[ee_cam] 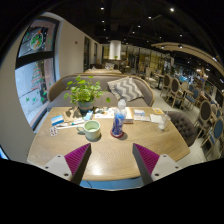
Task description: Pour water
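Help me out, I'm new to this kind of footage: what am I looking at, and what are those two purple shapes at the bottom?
A person carries a hand-held gripper with a wide-angle camera on it, looking forward along its two fingers. The purple shapes are the pads on those fingers. The fingers stand open and hold nothing. Beyond them is a round wooden table in a café-like room. On it stand a water bottle, a green cup, a potted plant and some papers.
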`<state>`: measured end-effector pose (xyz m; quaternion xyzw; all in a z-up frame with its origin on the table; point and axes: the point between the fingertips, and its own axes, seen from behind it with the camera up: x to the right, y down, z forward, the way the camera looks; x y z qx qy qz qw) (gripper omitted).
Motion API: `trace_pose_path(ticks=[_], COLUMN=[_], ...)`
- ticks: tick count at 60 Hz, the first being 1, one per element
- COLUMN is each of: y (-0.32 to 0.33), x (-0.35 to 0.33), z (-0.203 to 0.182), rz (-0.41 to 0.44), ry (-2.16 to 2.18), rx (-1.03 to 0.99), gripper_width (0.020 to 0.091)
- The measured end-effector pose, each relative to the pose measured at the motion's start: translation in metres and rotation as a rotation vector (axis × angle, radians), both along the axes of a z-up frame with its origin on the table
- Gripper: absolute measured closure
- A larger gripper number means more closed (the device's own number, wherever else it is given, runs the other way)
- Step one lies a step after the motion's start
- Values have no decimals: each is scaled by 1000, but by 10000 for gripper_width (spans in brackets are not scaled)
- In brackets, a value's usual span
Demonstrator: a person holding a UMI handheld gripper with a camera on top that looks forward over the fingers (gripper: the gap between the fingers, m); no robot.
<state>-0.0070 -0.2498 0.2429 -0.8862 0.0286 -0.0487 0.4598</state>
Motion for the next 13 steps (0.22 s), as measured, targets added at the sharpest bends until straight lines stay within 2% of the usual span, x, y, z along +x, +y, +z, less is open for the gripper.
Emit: trace_pose_path(ticks=[13], y=[-7], x=[13], z=[5], rz=[12], ry=[-1], rx=[17], gripper_width=[250])
